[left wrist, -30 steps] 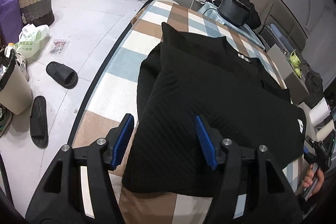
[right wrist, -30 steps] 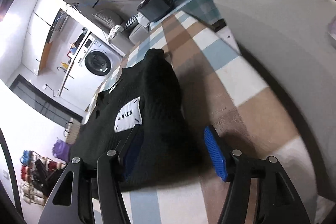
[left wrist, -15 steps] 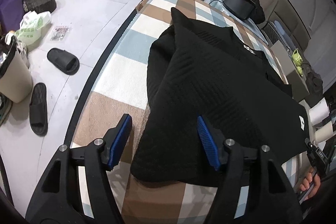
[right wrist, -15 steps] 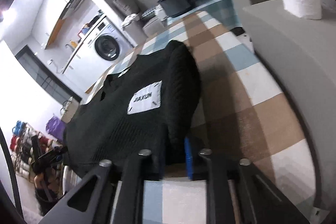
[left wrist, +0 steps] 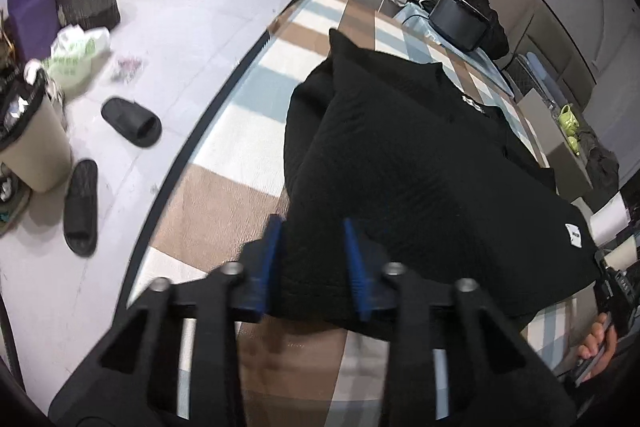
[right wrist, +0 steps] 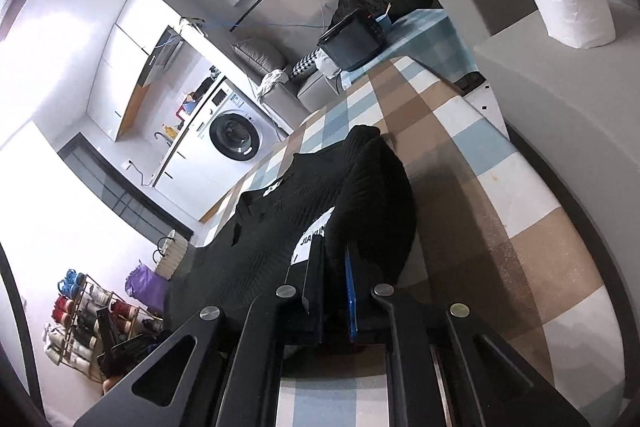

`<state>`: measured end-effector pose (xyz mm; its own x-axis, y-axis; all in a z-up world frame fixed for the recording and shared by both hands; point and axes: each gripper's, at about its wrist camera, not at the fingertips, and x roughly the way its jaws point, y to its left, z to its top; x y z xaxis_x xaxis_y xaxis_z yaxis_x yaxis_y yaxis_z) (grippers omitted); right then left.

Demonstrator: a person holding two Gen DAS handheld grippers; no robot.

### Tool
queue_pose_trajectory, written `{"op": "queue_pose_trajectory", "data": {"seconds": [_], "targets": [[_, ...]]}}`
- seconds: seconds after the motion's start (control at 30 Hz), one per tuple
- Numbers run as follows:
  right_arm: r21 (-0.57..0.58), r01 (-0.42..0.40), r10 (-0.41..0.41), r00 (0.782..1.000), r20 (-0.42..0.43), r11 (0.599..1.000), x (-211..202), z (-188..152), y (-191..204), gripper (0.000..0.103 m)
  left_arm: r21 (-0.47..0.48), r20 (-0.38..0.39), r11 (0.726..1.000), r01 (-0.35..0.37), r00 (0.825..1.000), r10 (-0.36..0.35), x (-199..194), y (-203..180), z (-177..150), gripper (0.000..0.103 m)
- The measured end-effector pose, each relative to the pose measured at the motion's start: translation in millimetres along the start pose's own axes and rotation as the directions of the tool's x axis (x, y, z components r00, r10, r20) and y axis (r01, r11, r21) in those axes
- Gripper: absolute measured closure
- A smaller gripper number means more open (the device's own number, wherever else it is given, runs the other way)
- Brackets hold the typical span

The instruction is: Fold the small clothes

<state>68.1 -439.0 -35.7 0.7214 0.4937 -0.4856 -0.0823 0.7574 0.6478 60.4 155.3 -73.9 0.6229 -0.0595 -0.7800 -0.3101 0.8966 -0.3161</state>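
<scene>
While the black top (left wrist: 420, 163) lies flat on the checked table (left wrist: 224, 195), the left gripper (left wrist: 312, 259) has just been closing, and its blue pads now pinch the near corner of the hem. From the right side, the right gripper (right wrist: 334, 283) is clamped tight on the other corner, beside the white label (right wrist: 312, 239). To fold well, lift both corners together, keep the hem straight, and lay it evenly toward the collar.
</scene>
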Motion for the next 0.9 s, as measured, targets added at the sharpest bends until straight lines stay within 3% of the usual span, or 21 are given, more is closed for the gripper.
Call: {"op": "queue_pose_trajectory", "data": {"seconds": [0.03, 0.13, 0.33, 0.37, 0.5, 0.7, 0.9], "targets": [[-0.003, 0.002, -0.002, 1.0, -0.008, 1.0, 1, 0, 0, 0.094, 0.003, 0.012, 1.0, 0.018, 1.0, -0.018, -3, -2, -1, 0.088], [-0.002, -0.003, 0.003, 1.0, -0.028, 1.0, 4, -1, -2, 0.094, -0.002, 0.007, 0.999, 0.04, 0.999, -0.04, -6, -3, -1, 0.088], [0.016, 0.032, -0.03, 0.996, -0.085, 0.999, 16, -5, -7, 0.09, -0.081, -0.062, 0.996, 0.026, 0.998, -0.031, 8, 10, -2, 0.08], [0.019, 0.041, -0.039, 0.995, -0.089, 0.999, 17, -5, -8, 0.09, -0.086, -0.051, 0.996, 0.034, 0.998, -0.039, 7, 11, -2, 0.08], [-0.003, 0.063, -0.064, 0.996, -0.066, 0.998, 17, -8, -6, 0.094, -0.07, 0.027, 0.996, 0.058, 0.998, -0.056, -4, 8, 1, 0.097], [0.059, -0.005, 0.006, 1.0, -0.011, 0.998, 12, -1, -5, 0.098, -0.086, 0.105, 0.986, 0.144, 0.985, -0.135, -22, 7, 23, 0.1], [0.11, -0.053, 0.041, 0.993, 0.111, 0.992, 15, 40, 12, 0.098, -0.018, 0.195, 0.982, 0.189, 0.964, -0.181, -38, -12, 78, 0.1]]}}
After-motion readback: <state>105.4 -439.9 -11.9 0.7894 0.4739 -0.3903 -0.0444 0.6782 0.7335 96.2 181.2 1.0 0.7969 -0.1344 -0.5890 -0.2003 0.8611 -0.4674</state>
